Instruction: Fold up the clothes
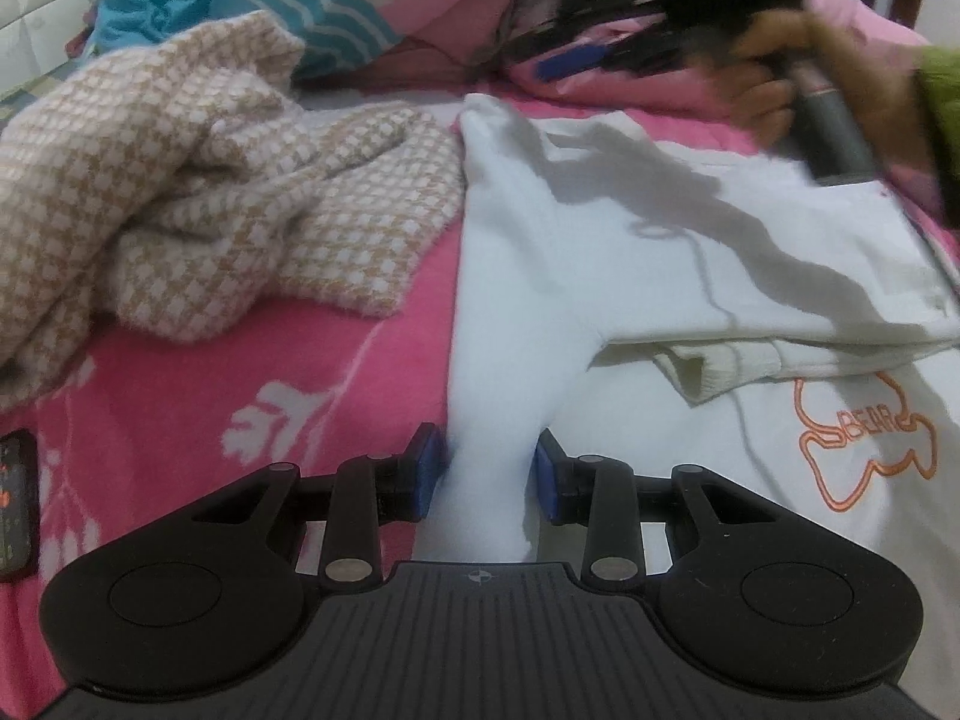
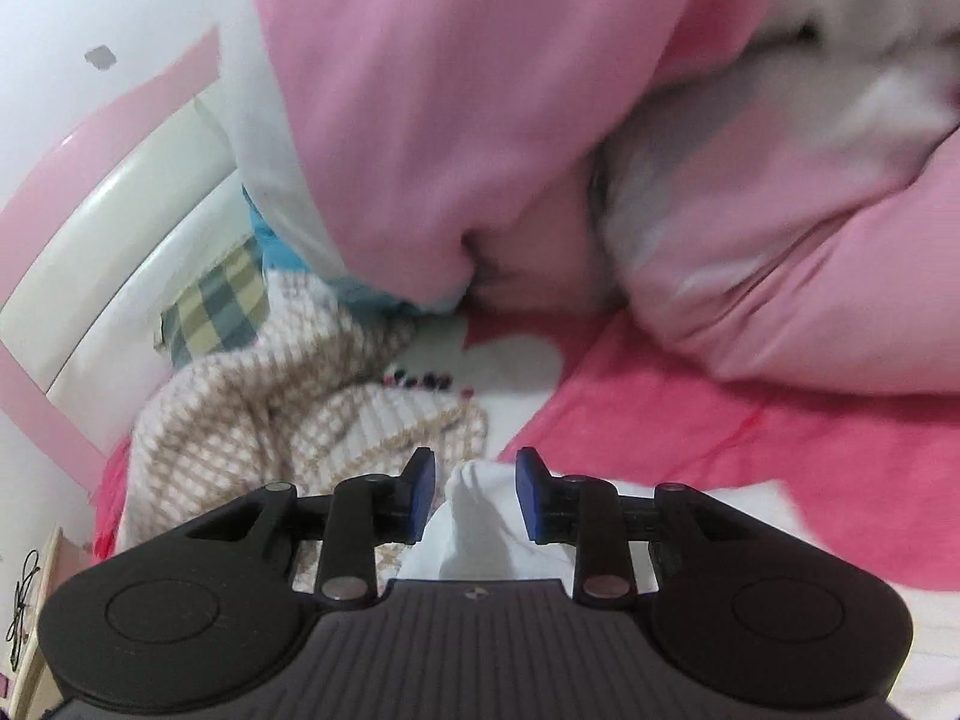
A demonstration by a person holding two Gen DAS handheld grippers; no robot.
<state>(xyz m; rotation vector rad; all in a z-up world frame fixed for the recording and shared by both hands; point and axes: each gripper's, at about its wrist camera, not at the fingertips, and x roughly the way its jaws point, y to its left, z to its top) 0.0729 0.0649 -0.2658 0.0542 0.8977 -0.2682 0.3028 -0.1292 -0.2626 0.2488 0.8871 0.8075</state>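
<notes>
A white sweatshirt (image 1: 630,228) with an orange bear outline print (image 1: 864,444) lies partly folded on the pink bedspread (image 1: 210,384). My left gripper (image 1: 489,468) is open, its blue pads on either side of a raised white sleeve fold (image 1: 486,480). My right gripper (image 2: 474,483) is open above a bunched white corner of the sweatshirt (image 2: 474,516). In the left wrist view the right gripper (image 1: 648,18) shows blurred at the top right, held by a hand.
A beige houndstooth garment (image 1: 198,192) lies crumpled to the left; it also shows in the right wrist view (image 2: 288,408). A pink quilt (image 2: 540,120) is heaped behind. A teal striped cloth (image 1: 288,0) lies at the back. A dark phone (image 1: 15,504) lies at the left edge.
</notes>
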